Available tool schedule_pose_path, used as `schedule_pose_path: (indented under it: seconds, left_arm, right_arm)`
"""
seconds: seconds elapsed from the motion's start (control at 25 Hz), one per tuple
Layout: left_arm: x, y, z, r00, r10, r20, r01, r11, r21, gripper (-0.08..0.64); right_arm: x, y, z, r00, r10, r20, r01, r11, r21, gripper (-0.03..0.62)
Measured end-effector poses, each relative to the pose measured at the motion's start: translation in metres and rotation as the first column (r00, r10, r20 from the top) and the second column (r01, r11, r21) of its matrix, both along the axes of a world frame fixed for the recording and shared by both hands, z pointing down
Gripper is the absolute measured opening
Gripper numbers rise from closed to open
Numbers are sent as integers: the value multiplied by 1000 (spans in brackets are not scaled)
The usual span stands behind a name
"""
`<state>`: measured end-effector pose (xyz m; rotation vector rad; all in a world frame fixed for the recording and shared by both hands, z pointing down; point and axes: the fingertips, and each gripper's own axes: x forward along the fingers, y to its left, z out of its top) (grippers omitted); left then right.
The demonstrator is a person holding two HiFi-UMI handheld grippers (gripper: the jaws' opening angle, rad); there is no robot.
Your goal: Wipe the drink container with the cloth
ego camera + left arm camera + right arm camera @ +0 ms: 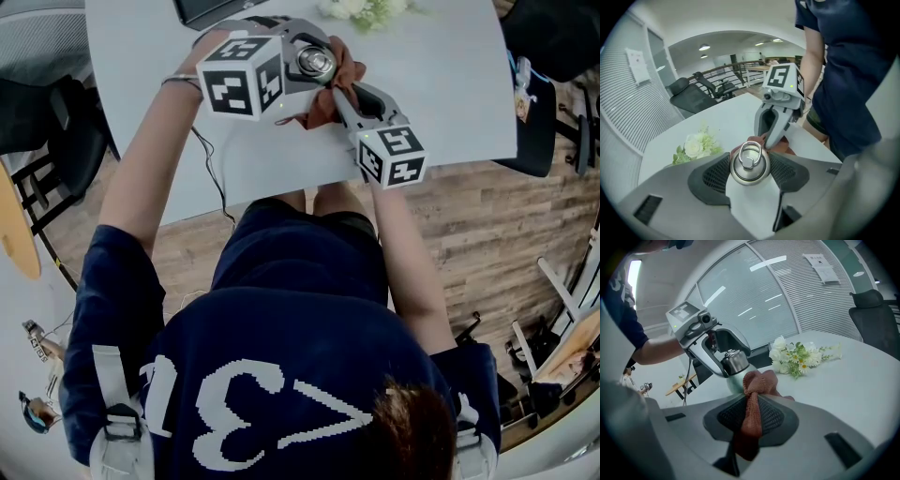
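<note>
Head view first. The white table (450,75) fills the top of the frame. At twelve o'clock the left gripper (298,58) is clamped around the steel bottle (316,62), so only its ringed lid shows. From four o'clock of that lid the right gripper (339,94) reaches in, and the rust-brown cloth (323,111) is bunched against the bottle's near side. Both marker cubes carry black-and-white squares and no lettering. The person's dark shirt (281,328) has big white blocky figures across the back, probably a 3 and a 1, but hair and straps cut into them. The flowers (361,11) and a dark object (202,9) are clipped by the top edge.

Now the left gripper view. Both pads press on the bottle at six o'clock, lid and ring facing the camera, and its body is hidden below. The right gripper comes in from one o'clock, with only a sliver of cloth visible behind the lid. There is a notice (636,65) on the wall at ten o'clock, with print too small to read. Office chairs (693,93) stand beyond the table.

Over to the right gripper view. Its jaws are pinched tight on a twisted length of cloth, and the knotted end touches the bottle's pale green body at eleven o'clock. The bottle hangs in the left gripper, clear of the table. A sheet (820,266) is pinned on the blinds at one o'clock, but it is illegible.
</note>
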<state>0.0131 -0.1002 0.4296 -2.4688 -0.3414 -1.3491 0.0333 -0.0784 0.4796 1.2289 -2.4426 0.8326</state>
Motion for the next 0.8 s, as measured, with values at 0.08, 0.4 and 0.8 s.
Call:
schedule_pose_path:
  seconds: [0.08,0.4,0.8]
  left_arm:
    - [1,-8,0,995,-103,-20,102,994,-40,268]
    - [-4,-31,-3,877,-480,-29,467,864,-191,268]
    - [-23,-42,-6,664,-746,-49,694,639,-332,268]
  right_arm:
    - [1,-3,-2,1000,17,17,-17,1000,7,78]
    - [-6,-20,-35,998,57,23,-59,989,138,78]
    - [-13,-28,-44,997,68,-31,-60,974,220,78]
